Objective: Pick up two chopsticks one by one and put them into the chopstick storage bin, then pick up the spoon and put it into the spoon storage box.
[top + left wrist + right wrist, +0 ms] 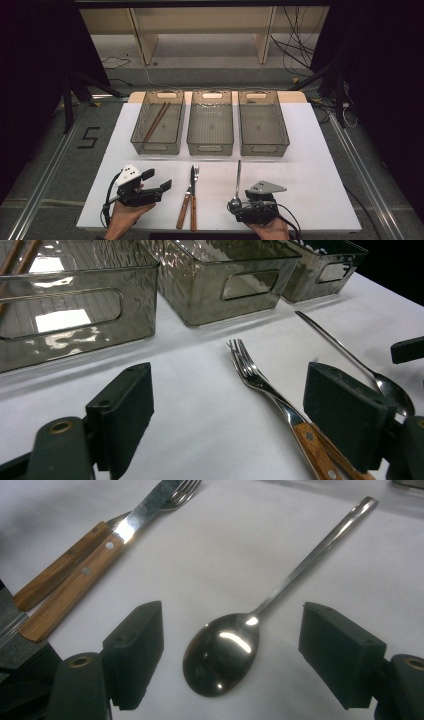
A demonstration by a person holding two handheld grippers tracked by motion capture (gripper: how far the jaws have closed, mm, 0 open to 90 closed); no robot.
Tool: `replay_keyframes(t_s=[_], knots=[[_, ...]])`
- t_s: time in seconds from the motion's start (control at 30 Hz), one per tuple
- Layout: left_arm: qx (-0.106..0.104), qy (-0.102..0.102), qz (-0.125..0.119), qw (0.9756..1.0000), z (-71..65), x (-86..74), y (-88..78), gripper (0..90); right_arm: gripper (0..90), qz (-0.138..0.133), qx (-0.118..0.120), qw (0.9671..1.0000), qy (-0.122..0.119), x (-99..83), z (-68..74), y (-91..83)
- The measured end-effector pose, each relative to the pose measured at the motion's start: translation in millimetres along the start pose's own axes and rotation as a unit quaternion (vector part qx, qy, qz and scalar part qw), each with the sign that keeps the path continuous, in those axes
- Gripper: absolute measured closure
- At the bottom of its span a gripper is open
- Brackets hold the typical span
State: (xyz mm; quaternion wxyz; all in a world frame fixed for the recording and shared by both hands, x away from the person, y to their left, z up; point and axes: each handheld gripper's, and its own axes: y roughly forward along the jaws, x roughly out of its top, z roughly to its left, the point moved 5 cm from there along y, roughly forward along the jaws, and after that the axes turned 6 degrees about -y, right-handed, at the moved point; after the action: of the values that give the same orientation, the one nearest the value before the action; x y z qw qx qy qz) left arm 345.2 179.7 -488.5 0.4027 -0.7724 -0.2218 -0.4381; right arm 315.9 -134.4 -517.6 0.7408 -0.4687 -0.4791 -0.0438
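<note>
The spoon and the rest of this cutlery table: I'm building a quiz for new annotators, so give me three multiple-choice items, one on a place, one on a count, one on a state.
1. Where does the spoon lie?
A. in the middle bin
B. on the table between the right gripper's jaws
C. on the fork

2. How many bins stand in the row?
A. two
B. three
C. four

3. How is the left gripper?
A. open
B. shut on the fork
C. shut on the knife

Key:
1 B, its bowl lies between the right gripper's black jaws.
2 B, the left bin, which holds chopsticks, the middle bin and the right bin.
3 A, its jaws stand wide apart.
</note>
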Motion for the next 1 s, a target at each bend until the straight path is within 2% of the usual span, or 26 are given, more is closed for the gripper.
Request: replay_keyframes(t_s=[0.17,0.33,0.67,0.83,0.93,1.0], knots=[[0.004,0.002,-0.006,1.0000,0.6,-2.8,-3.6,19.2,25.2,0.008,-0.012,0.9999,0.000,-1.0,6.6,5.0],[0.006,0.000,-0.008,0.9999,2.3,-5.4,-6.4,19.1,24.5,0.016,-0.030,0.9994,-0.012,-1.6,12.3,11.6],[0.004,0.012,0.004,0.9999,-1.6,-8.3,-2.5,19.1,24.0,0.030,-0.058,0.9976,-0.023,-4.4,13.9,17.4],[0.003,0.017,0.004,0.9998,-4.1,-8.5,-2.0,19.1,25.5,0.036,-0.073,0.9962,-0.030,-6.2,14.7,20.4],[0.001,0.019,0.006,0.9998,-5.3,-8.9,-1.2,19.1,29.7,0.040,-0.087,0.9942,-0.047,-7.4,15.2,20.0],[-0.001,0.021,0.007,0.9998,-6.1,-9.3,-1.1,19.1,30.3,0.041,-0.089,0.9941,-0.047,-7.4,15.5,20.0]])
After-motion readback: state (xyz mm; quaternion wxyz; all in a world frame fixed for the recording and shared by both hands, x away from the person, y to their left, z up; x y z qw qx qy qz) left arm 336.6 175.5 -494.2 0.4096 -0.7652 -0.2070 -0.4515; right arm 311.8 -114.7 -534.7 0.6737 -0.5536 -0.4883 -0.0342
